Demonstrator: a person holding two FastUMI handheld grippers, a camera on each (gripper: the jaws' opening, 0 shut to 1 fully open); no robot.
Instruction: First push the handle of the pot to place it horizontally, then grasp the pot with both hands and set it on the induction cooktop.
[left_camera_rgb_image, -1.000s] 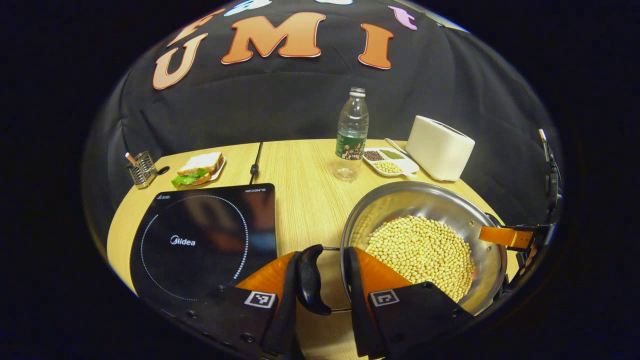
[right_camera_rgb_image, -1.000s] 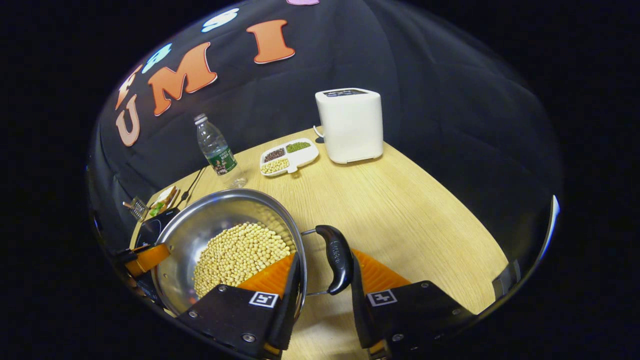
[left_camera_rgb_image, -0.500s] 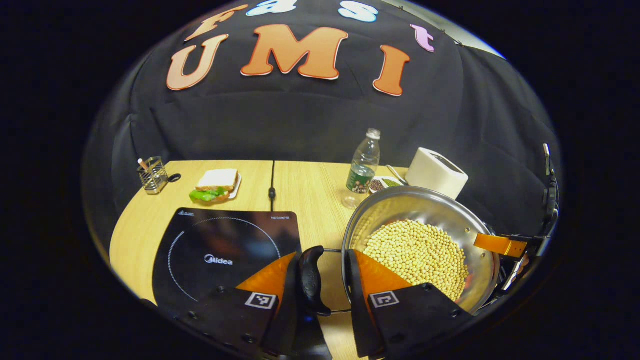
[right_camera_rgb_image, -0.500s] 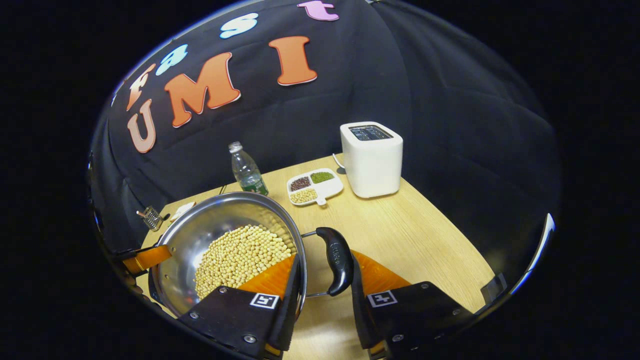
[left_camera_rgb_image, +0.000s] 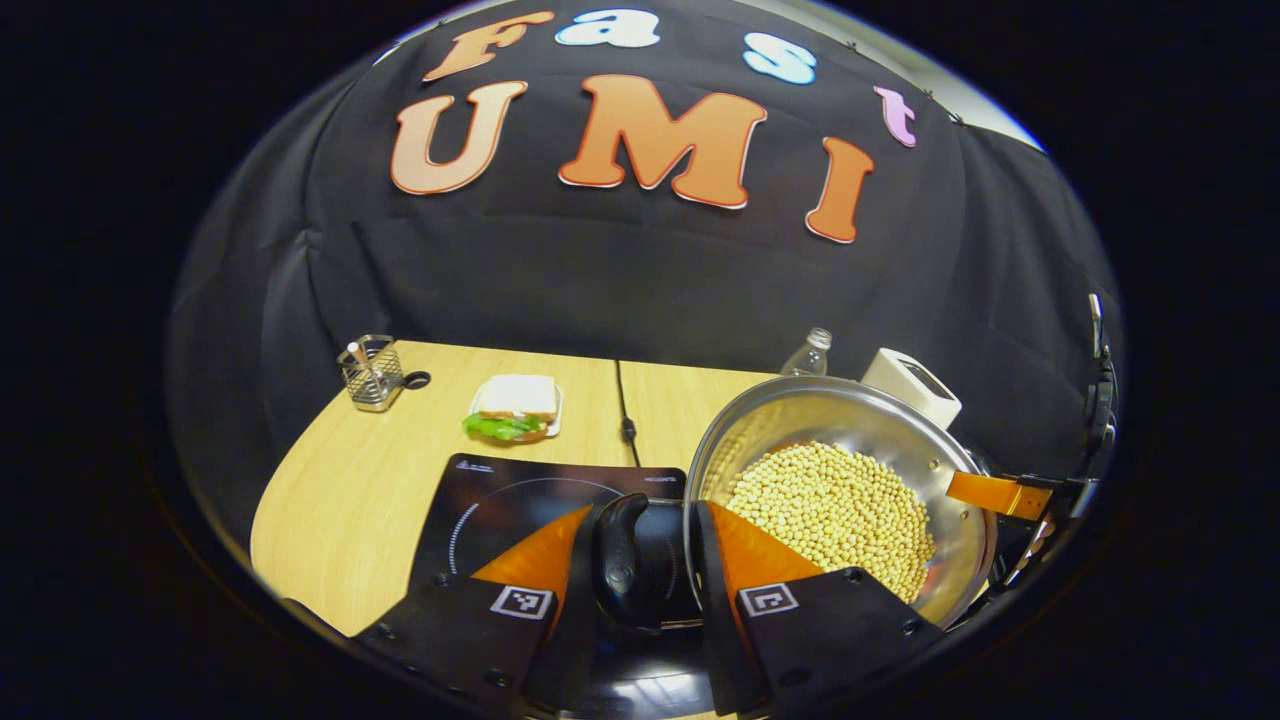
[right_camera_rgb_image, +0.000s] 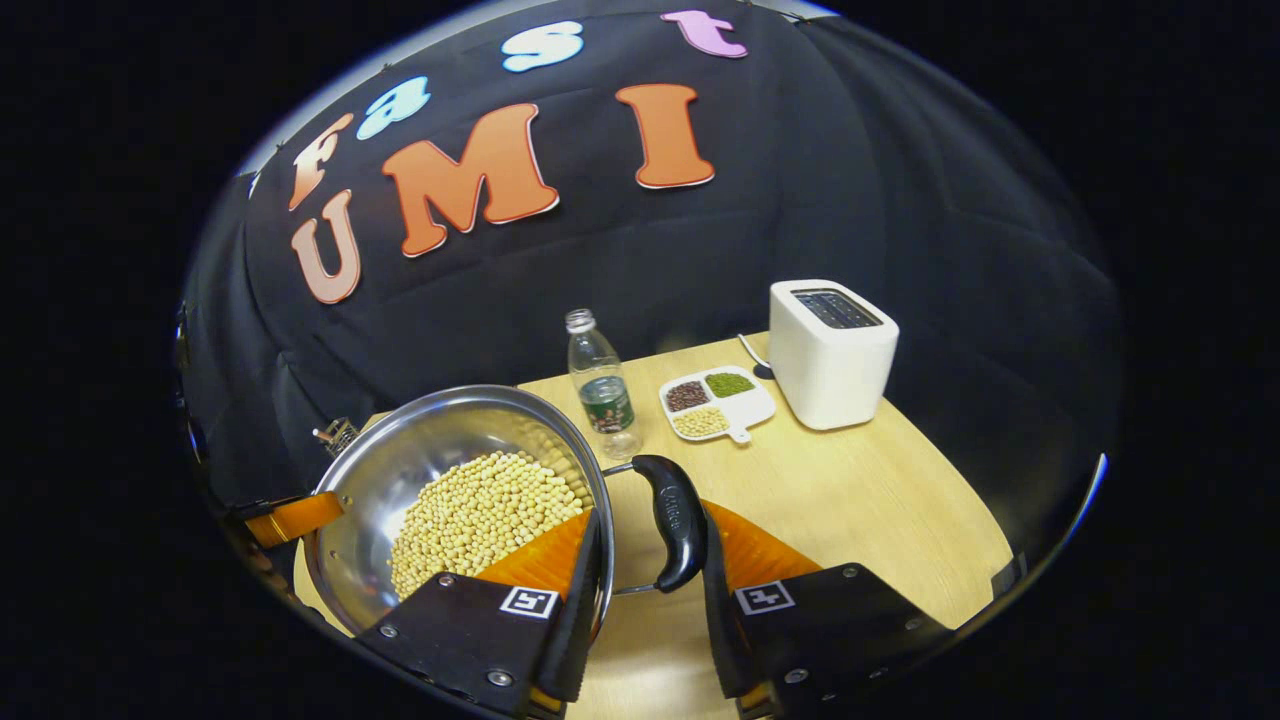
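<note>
Pot (left_camera_rgb_image: 840, 500), lower right, is loaded with beans: judged heavy, spill-prone, best carried level. Left gripper (left_camera_rgb_image: 645, 560) and right gripper (right_camera_rgb_image: 645, 560) are each clamped on a handle, above cooktop (left_camera_rgb_image: 500, 500).

No readable txt; square coded tags (left_camera_rgb_image: 520, 600) on hand-held gripper (left_camera_rgb_image: 645, 590).

One pot (left_camera_rgb_image: 850, 440), one induction cooktop (left_camera_rgb_image: 480, 495), one bottle (right_camera_rgb_image: 601, 385), one toaster (right_camera_rgb_image: 832, 355), one sandwich (left_camera_rgb_image: 515, 408), one divided dish (right_camera_rgb_image: 718, 403), one wire holder (left_camera_rgb_image: 370, 373).
</note>
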